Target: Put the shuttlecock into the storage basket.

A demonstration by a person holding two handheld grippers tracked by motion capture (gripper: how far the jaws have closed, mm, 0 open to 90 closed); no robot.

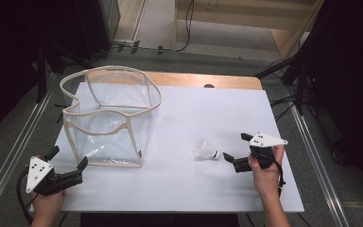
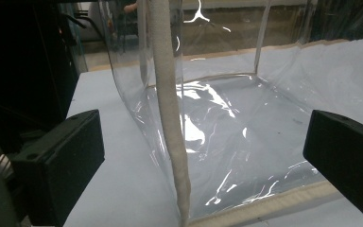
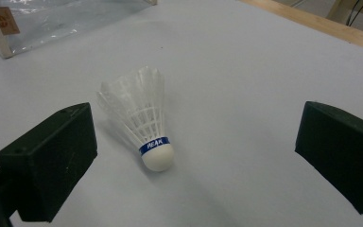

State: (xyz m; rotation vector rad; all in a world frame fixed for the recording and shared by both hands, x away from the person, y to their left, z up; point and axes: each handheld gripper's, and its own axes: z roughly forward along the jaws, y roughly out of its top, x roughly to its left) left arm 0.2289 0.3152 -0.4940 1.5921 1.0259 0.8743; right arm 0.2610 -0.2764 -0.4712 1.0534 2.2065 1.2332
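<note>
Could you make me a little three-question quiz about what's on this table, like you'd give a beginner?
1. True or false: the shuttlecock is already clamped between the right gripper's jaws.
2. The left gripper faces which thing? A) a metal bowl B) the clear bag with cream trim C) a cardboard box
3. In the high view, to which side of the clear bag does the shuttlecock lie?

Key
1. False: it lies on the white table, its cork end towards the right gripper, whose jaws stand open and apart from it.
2. B: one cream-trimmed corner edge stands between its open jaws, untouched.
3. To the right, apart from the bag.
</note>
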